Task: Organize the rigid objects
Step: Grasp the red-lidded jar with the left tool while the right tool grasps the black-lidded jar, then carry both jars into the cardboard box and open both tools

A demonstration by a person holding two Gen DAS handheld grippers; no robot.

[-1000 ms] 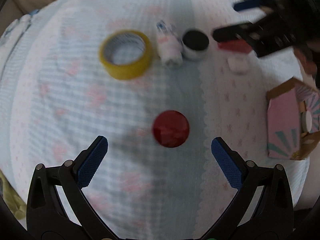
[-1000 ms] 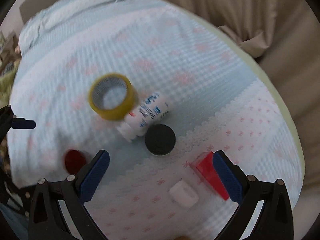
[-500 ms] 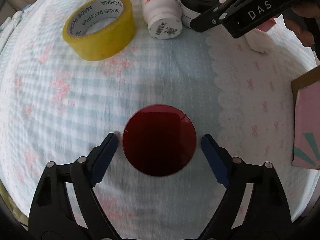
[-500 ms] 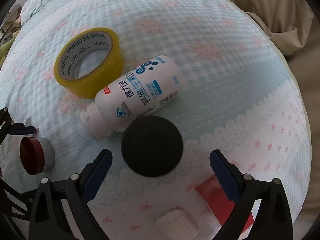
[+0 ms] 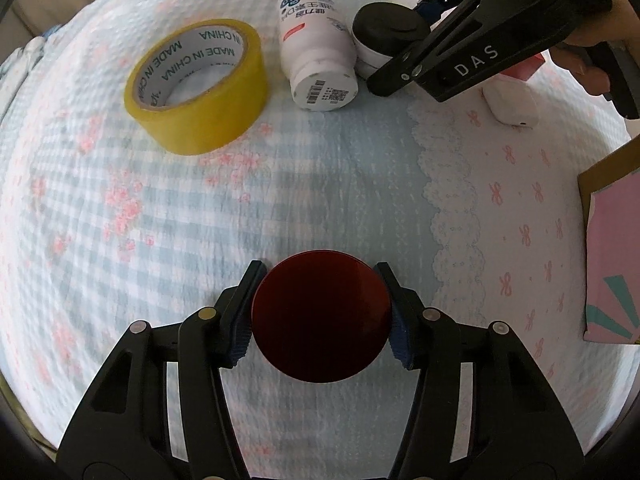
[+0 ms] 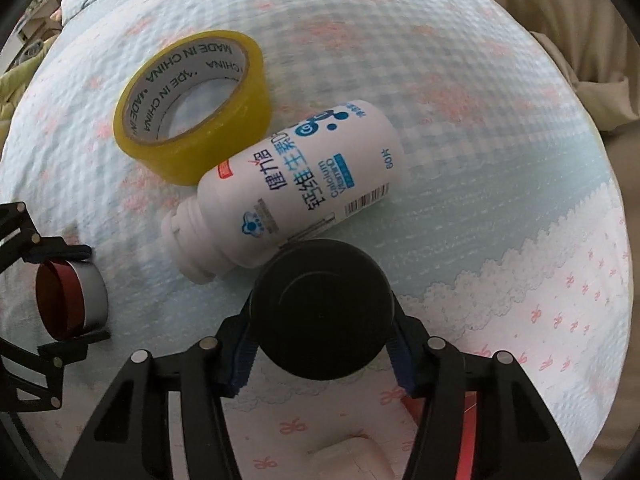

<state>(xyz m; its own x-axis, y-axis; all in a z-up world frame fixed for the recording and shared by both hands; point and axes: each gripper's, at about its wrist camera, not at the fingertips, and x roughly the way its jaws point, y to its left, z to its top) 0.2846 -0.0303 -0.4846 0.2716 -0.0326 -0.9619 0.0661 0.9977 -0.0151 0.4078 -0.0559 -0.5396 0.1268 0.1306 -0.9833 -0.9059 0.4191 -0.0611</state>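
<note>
My left tongs [image 5: 320, 316] are closed in on the red-lidded jar [image 5: 321, 316], one blue pad pressed to each side of it, and the jar sits on the checked bedspread [image 5: 140, 208] near me. In the right wrist view the same jar [image 6: 70, 304] shows at the far left, its red lid turned sideways toward the lens and its grey wall between the left tongs' fingers.

My right tongs [image 6: 320, 340] are clamped on the black-lidded jar [image 6: 322, 308], pads touching both flanks. From the left wrist view this jar [image 5: 386, 38] lies at the far right of the row, with my right tongs [image 5: 424, 32] reaching in over it from the right.

Just beside the black-lidded jar, and touching it as far as I can tell, lies the white pill bottle [image 6: 296, 196] on its side, cap end pointing left and toward me in the right view. Its far shoulder rests against the yellow tape roll [image 6: 192, 104], which lies flat with its hole up. In the left view the bottle [image 5: 318, 48] sits between the tape roll [image 5: 196, 84] and the black-lidded jar, so it crowds that jar's left side.

Under my right tongs, nearer to me, are a small white case [image 6: 352, 456] and a red flat object [image 6: 468, 432], both partly hidden by the fingers. A pink box [image 5: 616, 260] lies at the right edge of the bedspread, well apart from the red-lidded jar.
</note>
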